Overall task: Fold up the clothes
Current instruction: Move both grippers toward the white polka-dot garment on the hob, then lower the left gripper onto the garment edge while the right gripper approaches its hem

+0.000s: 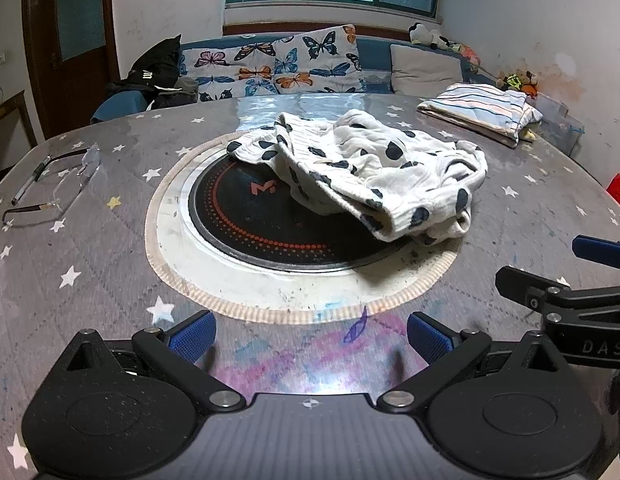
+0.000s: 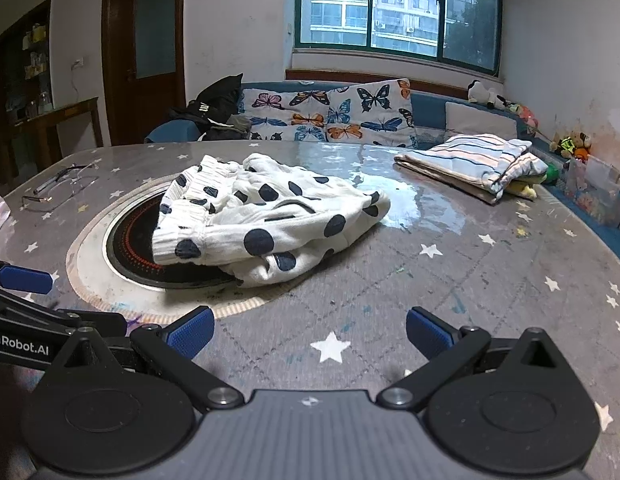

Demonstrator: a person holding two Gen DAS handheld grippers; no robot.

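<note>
White garment [image 1: 374, 172] with dark navy polka dots, ribbed white bands. Table cover [image 1: 90, 264] grey, quilted lines, white stars plus one yellow; pink-purple smear near edge. Round hob [image 1: 246, 216] black with orange-red dot rings, cream fringe ring around. Far right, folded cloth [image 1: 476, 110] white with blue and peach stripes. Far cushions [image 1: 282, 64] white with blue, orange, pink butterflies. Gripper pads [image 1: 192, 336] blue, bodies black.

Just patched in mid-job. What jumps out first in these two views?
A crumpled white polka-dot garment lies mid-table, half over a black round hotplate set into the star-print table. A folded striped pile sits at the far right, and glasses lie at the far left. Both the left gripper and the right gripper hover near the table's front edge, jaws open and empty.
</note>
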